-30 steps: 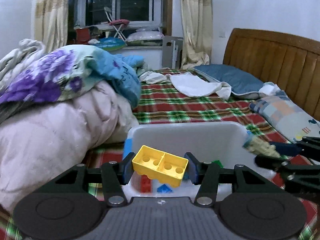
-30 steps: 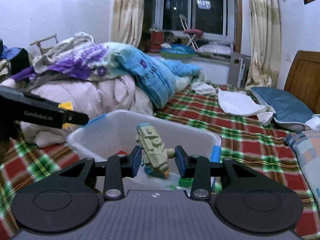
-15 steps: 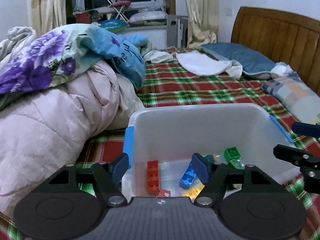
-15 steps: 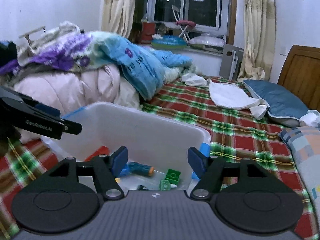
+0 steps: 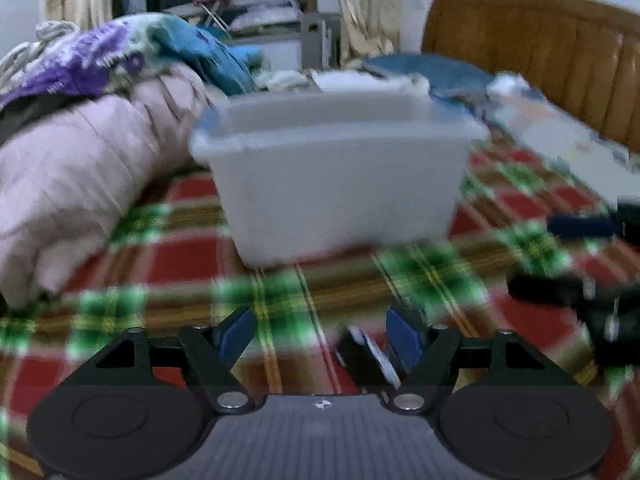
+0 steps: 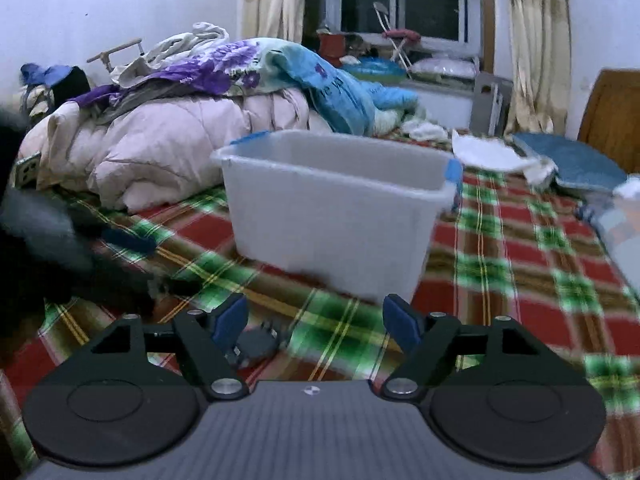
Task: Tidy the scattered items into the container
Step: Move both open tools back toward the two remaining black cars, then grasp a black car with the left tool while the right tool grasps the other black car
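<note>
**Grippers drop back from the bin, both empty**

Both views have pulled back and low since half a second ago, so the bin's inside is now hidden. Plaid bedspread (image 6: pixel 500 240) fills the lower frame; pink quilt (image 6: pixel 168 152) fills the left. White container (image 6: pixel 336 216) stands centre frame. Left gripper (image 5: pixel 320 338) and right gripper (image 6: pixel 314 318) gape wide, empty. A small dark item (image 6: pixel 256 342) lies at lower centre, blurred.
</note>
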Action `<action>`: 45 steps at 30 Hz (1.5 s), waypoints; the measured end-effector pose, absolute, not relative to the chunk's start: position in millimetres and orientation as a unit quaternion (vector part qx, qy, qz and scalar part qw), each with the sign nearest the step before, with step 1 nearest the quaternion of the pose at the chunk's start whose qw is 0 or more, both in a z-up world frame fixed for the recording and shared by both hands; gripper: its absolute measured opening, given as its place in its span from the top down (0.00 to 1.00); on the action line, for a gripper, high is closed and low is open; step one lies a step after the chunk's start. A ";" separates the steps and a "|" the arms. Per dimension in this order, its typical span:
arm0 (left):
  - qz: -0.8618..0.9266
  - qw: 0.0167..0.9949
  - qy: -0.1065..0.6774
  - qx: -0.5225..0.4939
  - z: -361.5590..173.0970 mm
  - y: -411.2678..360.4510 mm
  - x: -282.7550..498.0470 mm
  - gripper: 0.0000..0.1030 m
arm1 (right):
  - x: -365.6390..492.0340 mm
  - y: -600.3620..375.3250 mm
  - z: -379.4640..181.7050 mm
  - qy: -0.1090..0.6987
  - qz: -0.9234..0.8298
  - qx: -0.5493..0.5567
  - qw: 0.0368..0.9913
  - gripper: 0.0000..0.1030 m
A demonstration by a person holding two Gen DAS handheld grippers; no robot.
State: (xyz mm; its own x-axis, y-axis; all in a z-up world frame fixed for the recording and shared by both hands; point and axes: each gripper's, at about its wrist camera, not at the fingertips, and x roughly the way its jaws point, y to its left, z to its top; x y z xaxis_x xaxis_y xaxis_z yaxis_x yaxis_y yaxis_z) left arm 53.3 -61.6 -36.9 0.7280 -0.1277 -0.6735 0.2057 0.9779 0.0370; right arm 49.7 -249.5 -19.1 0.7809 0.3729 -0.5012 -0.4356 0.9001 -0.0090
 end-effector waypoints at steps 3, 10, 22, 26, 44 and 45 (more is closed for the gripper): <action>-0.085 0.923 0.369 0.067 -56.2 -72.2 46.6 0.26 | 47.3 -251.2 -16.3 0.254 0.215 -0.059 0.941 0.25; -0.022 0.921 0.375 0.098 -77.1 -48.8 56.7 0.26 | 44.1 -246.3 -18.0 0.255 0.223 -0.059 0.939 0.25; -0.074 0.930 0.348 0.089 -70.3 -44.0 77.9 0.28 | 53.1 -207.0 -62.4 0.283 0.191 -0.044 0.939 0.30; -0.087 0.923 0.363 0.097 -81.5 -46.1 91.0 0.34 | 55.8 -201.2 -75.3 0.293 0.184 -0.038 0.938 0.33; -0.051 0.928 0.364 0.062 -87.6 -20.8 101.6 0.68 | 68.4 -172.7 -98.6 0.313 0.161 -0.032 0.936 0.58; -0.052 0.929 0.363 0.060 -87.5 -20.3 101.3 0.68 | 67.6 -174.3 -97.7 0.311 0.159 -0.028 0.937 0.59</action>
